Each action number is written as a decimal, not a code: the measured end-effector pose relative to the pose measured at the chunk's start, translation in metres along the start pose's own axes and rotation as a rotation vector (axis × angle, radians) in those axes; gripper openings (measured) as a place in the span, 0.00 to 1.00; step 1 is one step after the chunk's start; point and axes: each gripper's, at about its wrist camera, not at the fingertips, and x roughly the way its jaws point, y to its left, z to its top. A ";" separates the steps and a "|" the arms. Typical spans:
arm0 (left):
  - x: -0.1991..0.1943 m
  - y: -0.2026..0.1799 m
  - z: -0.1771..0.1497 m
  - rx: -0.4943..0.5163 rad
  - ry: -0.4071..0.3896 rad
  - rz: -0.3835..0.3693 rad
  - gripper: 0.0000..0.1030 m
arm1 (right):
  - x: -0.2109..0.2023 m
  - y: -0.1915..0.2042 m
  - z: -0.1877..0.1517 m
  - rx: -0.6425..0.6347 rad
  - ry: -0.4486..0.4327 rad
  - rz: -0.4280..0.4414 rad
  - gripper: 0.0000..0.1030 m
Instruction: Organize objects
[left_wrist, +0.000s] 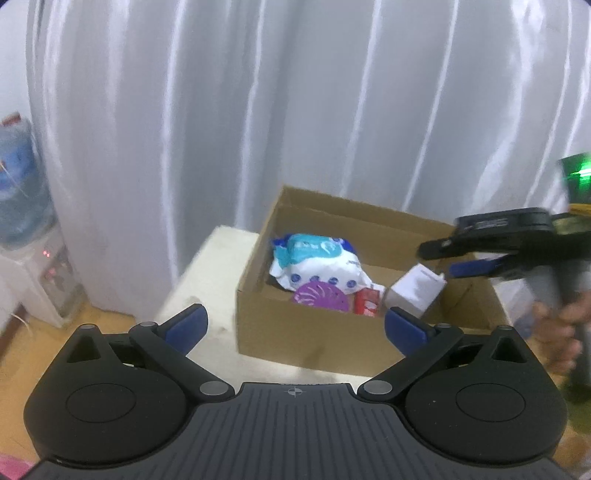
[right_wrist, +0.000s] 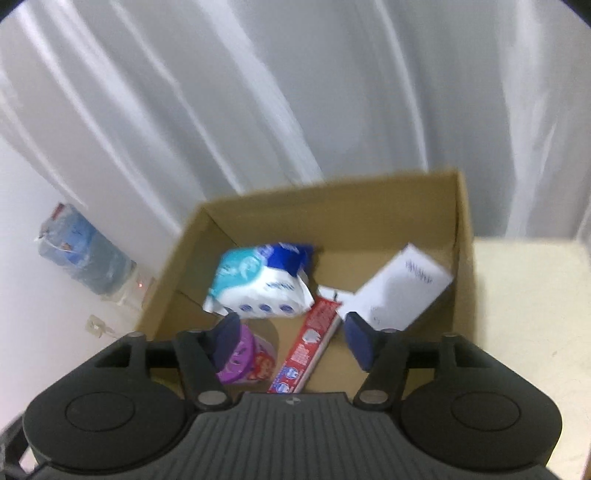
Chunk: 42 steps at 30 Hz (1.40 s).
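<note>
Take the cardboard box (left_wrist: 314, 332) as your landmark: it sits open-topped on the pale table (left_wrist: 207, 273), in front of the white curtain (left_wrist: 258, 110).

Your right gripper (right_wrist: 291, 334) hangs above the near edge of the box, and its blue pads stand apart with nothing between them; it grips nothing. Seen from your left wrist, that same gripper (left_wrist: 443, 258) reaches in over the right end of the box, with your hand (left_wrist: 561, 332) on its handle just outside the box's right wall.

Your left gripper (left_wrist: 295, 325) is released too, its two pads spread wide on the near side of the box, over the front wall, clear of everything.

Inside the box, the white carton (right_wrist: 399, 291) leans tilted against the right wall; in the blurred left view it may not have settled yet. The blue and white wipes pack (right_wrist: 258, 284) lies toward the left rear. In front of the wipes, by the near wall, is the purple round container (right_wrist: 240, 354). Between the purple container and the white carton lies the red toothpaste box (right_wrist: 310, 347), running from the near wall toward the middle.

Far left of the box, a water dispenser (left_wrist: 33, 258) with a blue bottle stands on the floor.
</note>
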 end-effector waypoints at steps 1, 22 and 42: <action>-0.004 -0.003 0.001 0.009 -0.004 0.033 1.00 | -0.012 0.005 -0.001 -0.022 -0.034 -0.006 0.87; -0.050 -0.041 0.003 0.090 -0.084 0.068 1.00 | -0.132 0.073 -0.056 -0.313 -0.477 -0.244 1.00; -0.002 -0.015 0.019 0.049 0.017 0.083 1.00 | -0.089 0.074 -0.086 -0.155 -0.285 -0.242 1.00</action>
